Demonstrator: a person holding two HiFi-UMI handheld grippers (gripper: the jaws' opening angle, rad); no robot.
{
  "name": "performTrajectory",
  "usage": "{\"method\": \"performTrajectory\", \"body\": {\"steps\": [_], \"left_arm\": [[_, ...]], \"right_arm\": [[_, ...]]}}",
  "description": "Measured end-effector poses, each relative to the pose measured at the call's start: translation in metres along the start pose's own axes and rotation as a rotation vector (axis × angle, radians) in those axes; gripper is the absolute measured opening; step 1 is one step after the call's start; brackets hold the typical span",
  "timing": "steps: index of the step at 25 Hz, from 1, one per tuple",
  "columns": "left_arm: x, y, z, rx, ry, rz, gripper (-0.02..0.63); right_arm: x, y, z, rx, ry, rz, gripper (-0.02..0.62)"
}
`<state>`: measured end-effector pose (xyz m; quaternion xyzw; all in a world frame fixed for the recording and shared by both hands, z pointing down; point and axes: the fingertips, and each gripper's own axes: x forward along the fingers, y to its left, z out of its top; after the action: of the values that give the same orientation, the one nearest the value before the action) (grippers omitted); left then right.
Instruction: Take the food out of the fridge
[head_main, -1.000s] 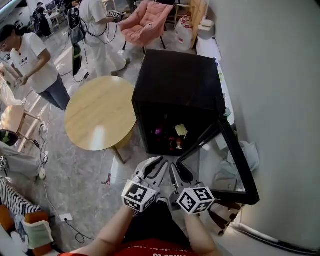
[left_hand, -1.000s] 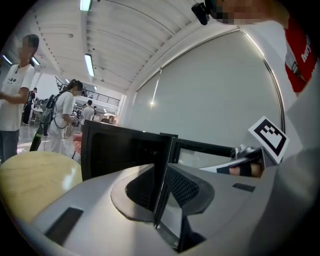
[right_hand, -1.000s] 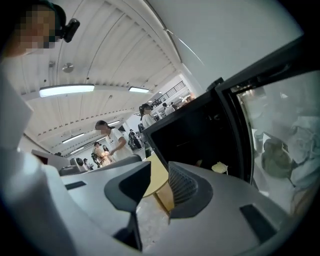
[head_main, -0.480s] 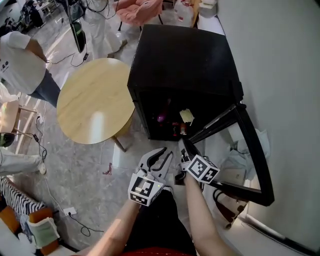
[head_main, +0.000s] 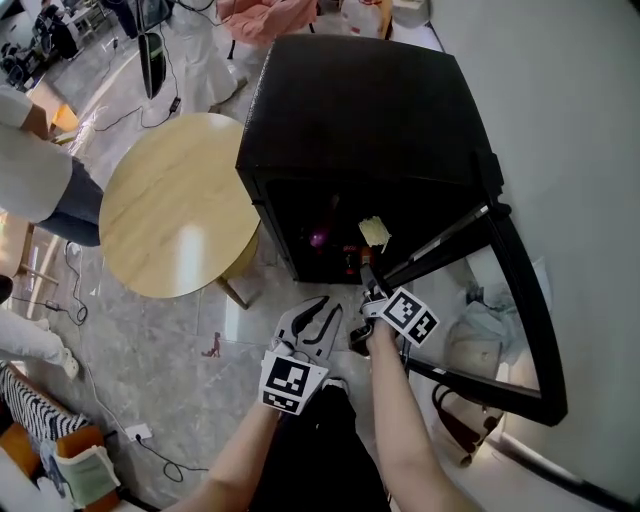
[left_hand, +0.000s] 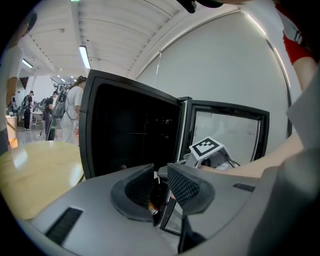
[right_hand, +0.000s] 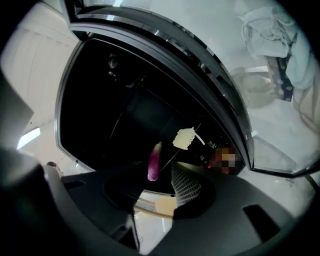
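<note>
A black fridge (head_main: 360, 110) stands with its glass door (head_main: 520, 300) swung open to the right. On a shelf inside lie a purple eggplant (head_main: 318, 238) (right_hand: 154, 162), a pale yellow food item (head_main: 374, 232) (right_hand: 185, 138) and some red things (head_main: 350, 258). My right gripper (head_main: 368, 287) (right_hand: 152, 192) sits just in front of the opening at the door's hinge side. Its jaws are opening and nothing is between them. My left gripper (head_main: 312, 322) (left_hand: 160, 184) hangs lower left of it, short of the fridge, with its jaws a little apart and empty.
A round wooden table (head_main: 175, 205) stands left of the fridge (left_hand: 130, 135). People stand beyond the table at the far left. A pale cloth bundle (head_main: 480, 320) lies behind the door by the white wall. Cables trail over the tiled floor (head_main: 150, 330).
Both grippers have sunk and come closer to the fridge opening. The right one has rolled over and its jaws stand wider apart. The left one has kept its jaw gap.
</note>
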<state>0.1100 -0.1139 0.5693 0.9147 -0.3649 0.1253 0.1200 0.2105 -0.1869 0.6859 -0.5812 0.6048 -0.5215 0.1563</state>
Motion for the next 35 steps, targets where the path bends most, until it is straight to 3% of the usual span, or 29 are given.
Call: {"method": "performTrajectory", "body": {"steps": [8, 21, 26, 29, 35], "left_arm": [[0.020, 0.003, -0.045, 0.002, -0.021, -0.006, 0.066], [0.051, 0.025, -0.093, 0.012, -0.029, -0.015, 0.066], [0.056, 0.025, -0.106, 0.017, -0.006, -0.019, 0.066], [0.058, 0.022, -0.107, 0.008, 0.006, -0.024, 0.066], [0.053, 0.023, -0.099, -0.001, 0.026, -0.019, 0.066]], "right_arm": [[0.038, -0.040, 0.005, 0.030, -0.031, -0.001, 0.142], [0.098, -0.083, 0.032, 0.272, -0.163, -0.013, 0.170], [0.103, -0.085, 0.037, 0.279, -0.204, -0.004, 0.167], [0.101, -0.082, 0.041, 0.253, -0.221, -0.022, 0.104], [0.093, -0.074, 0.042, 0.260, -0.232, -0.005, 0.063]]}}
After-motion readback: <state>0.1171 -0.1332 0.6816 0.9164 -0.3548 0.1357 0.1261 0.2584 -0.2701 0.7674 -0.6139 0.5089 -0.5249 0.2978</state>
